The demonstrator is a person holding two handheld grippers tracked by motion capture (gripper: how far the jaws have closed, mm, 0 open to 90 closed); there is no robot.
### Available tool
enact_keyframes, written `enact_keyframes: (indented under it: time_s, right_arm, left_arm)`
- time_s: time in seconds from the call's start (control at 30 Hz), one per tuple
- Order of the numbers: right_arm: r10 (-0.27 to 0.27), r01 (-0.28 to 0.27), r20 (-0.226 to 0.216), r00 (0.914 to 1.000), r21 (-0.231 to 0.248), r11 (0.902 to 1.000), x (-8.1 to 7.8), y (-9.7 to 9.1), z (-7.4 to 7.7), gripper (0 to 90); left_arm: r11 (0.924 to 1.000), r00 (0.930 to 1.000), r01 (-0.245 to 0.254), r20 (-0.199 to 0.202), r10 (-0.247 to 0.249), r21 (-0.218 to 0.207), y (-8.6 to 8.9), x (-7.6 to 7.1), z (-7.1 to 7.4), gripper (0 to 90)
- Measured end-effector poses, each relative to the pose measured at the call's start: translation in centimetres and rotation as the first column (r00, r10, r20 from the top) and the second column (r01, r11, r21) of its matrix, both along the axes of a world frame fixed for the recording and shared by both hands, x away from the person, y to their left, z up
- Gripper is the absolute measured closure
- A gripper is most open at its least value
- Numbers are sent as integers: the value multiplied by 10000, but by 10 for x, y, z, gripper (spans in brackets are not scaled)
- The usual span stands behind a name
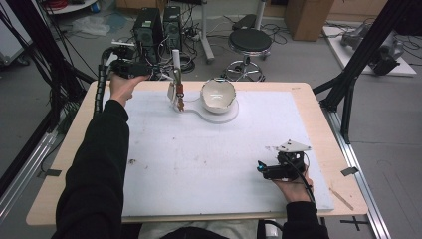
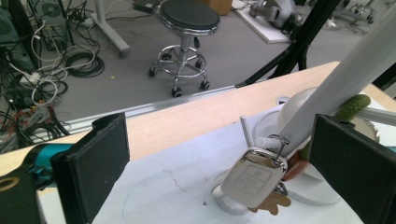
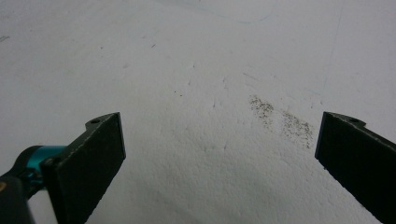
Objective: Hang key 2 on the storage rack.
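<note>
**Grippers apart, key fob waiting on its stand**

Jaws of the right gripper point(image 1: 271, 170) stand spread wide over bare white mat point(image 1: 209, 159) at the near right of the table, holding nothing; the hand seems parked there, well clear of the work. Across the mat, at the far left corner, the left gripper point(image 1: 130, 68) is raised in the person's hand, its jaws likewise spread and empty, aimed at a white stand point(image 2: 345, 74). A silver car key fob point(image 2: 252, 177) hangs from a ring on that sloping post, with a brown tag point(image 2: 273, 203) beneath it, so it dangles free for a side-on pinch. Just beyond sits a white bowl point(image 1: 218, 93) on the stand's round base. Farther off stands a black stool point(image 2: 189, 18).
</note>
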State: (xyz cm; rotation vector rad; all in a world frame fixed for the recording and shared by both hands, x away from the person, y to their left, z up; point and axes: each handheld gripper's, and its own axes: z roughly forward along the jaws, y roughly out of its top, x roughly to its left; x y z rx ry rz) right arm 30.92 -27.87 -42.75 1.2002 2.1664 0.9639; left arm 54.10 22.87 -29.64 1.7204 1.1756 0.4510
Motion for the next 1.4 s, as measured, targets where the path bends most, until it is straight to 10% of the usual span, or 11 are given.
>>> enact_keyframes:
  time_s: [0.83, 1.4]
  right_arm:
    - [28, -33, 137, 9999, 372, 9993, -3, -2, 3, 7]
    - [55, -61, 135, 9999, 396, 9992, -5, -4, 3, 7]
  left_arm:
    - [9918, 9910, 1279, 392, -1278, -13, 24, -66, -6, 23]
    - [9737, 9764, 2024, 550, -2089, 1050, 14, -111, -26, 23]
